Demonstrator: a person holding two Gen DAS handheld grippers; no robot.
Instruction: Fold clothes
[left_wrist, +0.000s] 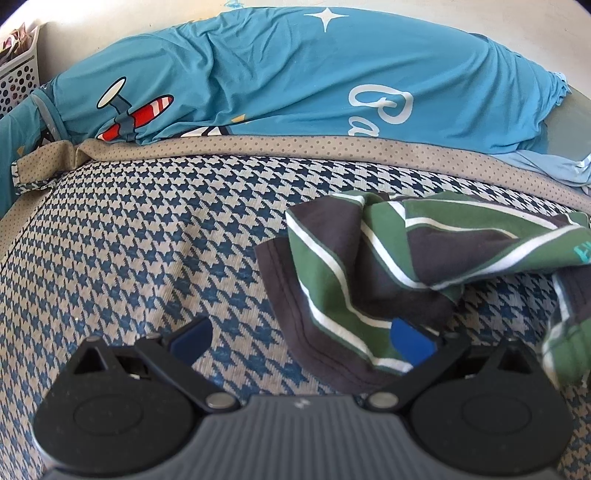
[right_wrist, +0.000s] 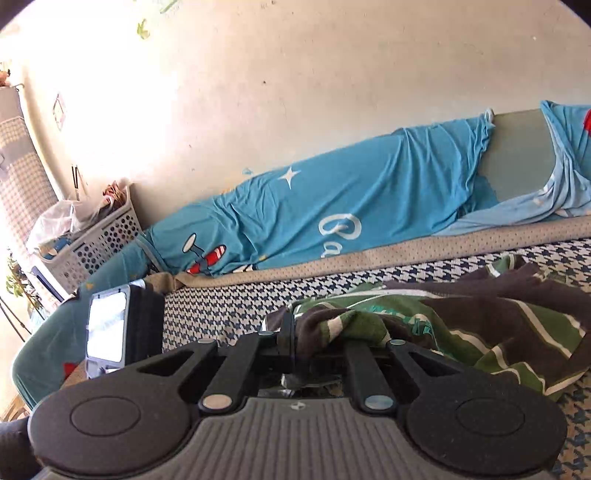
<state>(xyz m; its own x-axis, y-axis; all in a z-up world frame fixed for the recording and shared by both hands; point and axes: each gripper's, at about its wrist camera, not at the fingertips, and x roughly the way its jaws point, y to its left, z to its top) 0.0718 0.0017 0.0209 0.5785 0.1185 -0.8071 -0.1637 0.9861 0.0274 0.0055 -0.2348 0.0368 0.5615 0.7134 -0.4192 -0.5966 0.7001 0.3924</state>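
Observation:
A striped shirt (left_wrist: 373, 266), dark brown and green with white lines, lies crumpled on the houndstooth bed cover (left_wrist: 147, 236). My left gripper (left_wrist: 301, 341) is open, its blue pads wide apart, with a lower corner of the shirt lying between them and over the right pad (left_wrist: 410, 343). In the right wrist view my right gripper (right_wrist: 321, 332) is shut on a bunched fold of the striped shirt (right_wrist: 480, 332), which spreads out to the right. The left gripper's body (right_wrist: 122, 325) shows at the left of that view.
A long pillow in a blue cartoon cover (left_wrist: 295, 74) lies along the wall behind the bed cover, also in the right wrist view (right_wrist: 332, 214). A white perforated basket (right_wrist: 96, 243) stands at the bed's far left end. A beige dotted border (left_wrist: 295, 147) edges the cover.

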